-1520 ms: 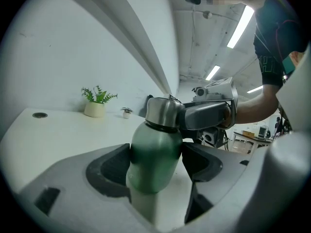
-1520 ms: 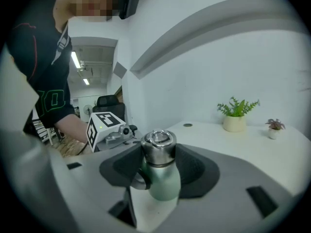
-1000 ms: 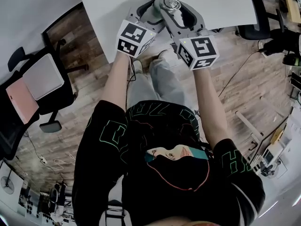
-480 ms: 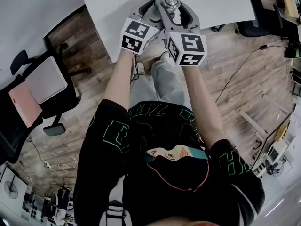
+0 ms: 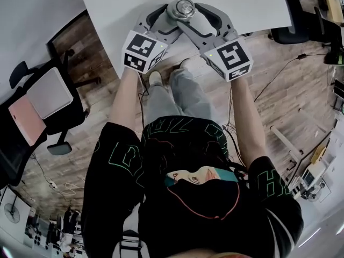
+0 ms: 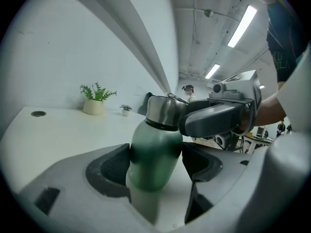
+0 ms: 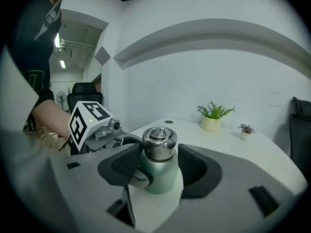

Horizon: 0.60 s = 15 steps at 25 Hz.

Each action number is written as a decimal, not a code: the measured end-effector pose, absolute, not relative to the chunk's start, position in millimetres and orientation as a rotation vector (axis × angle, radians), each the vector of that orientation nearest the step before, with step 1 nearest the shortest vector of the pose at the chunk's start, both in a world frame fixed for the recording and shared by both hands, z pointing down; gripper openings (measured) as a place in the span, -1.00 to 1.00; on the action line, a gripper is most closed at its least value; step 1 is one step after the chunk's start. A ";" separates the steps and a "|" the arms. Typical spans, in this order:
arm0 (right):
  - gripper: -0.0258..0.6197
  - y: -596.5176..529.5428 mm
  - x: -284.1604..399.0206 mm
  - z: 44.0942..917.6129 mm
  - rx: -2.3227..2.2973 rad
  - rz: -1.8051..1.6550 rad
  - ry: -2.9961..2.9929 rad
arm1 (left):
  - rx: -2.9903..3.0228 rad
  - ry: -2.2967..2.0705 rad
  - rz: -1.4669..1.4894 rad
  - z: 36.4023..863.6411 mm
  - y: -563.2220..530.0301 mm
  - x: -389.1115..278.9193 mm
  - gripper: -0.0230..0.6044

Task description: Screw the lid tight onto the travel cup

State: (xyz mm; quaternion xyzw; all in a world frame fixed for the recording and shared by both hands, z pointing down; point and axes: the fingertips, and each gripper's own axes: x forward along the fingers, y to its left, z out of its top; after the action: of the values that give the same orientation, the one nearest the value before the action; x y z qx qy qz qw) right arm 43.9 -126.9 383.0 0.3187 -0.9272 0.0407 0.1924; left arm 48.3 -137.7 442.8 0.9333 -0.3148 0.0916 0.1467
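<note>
Since a moment ago the right gripper (image 7: 160, 165) has rolled round, and its jaws have just been opening. They now sit loose on both sides of the lid (image 7: 158, 141), not squeezing it.

The lid sits on top of the cup (image 6: 153, 147). The left gripper (image 6: 156, 171) squeezes the green cup tight at its middle. The cup is over the white table (image 5: 252, 4), near the edge. I cannot see its bottom.

What could go wrong? I think the lid may not be tight yet. It is smooth and shiny, so the right jaws could slip when they grab and turn it. If they grab it crooked, the lid could go on wrong. If the left gripper lets go, the cup could spin too, or fall off the edge.

I cannot see inside the cup, as the lid covers it. Far back on the table, a pot (image 7: 211, 124) holds a green plant. A smaller pot (image 7: 244, 135) holds a tiny plant.
</note>
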 end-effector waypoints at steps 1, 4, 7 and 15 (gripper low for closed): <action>-0.14 -127.1 44.9 382.1 0.840 0.122 -2.630 | 2.688 -0.902 0.268 443.0 -137.7 48.2 0.18; -0.18 -129.5 48.5 383.5 0.685 0.138 -2.680 | 2.689 -0.898 0.276 443.9 -137.6 48.9 0.18; -0.20 -131.7 50.0 386.9 0.550 0.121 -2.688 | 2.693 -0.909 0.279 444.7 -137.4 49.0 0.18; -0.20 -130.9 34.7 377.2 0.315 0.130 -2.802 | 2.703 -0.903 0.293 446.4 -135.8 46.8 0.17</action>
State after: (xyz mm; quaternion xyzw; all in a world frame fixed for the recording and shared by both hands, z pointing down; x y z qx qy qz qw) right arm 34.7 -130.9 377.2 0.1102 -0.9801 0.0455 0.1587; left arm 46.8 -135.8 446.4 0.9345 -0.3121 0.1014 0.1379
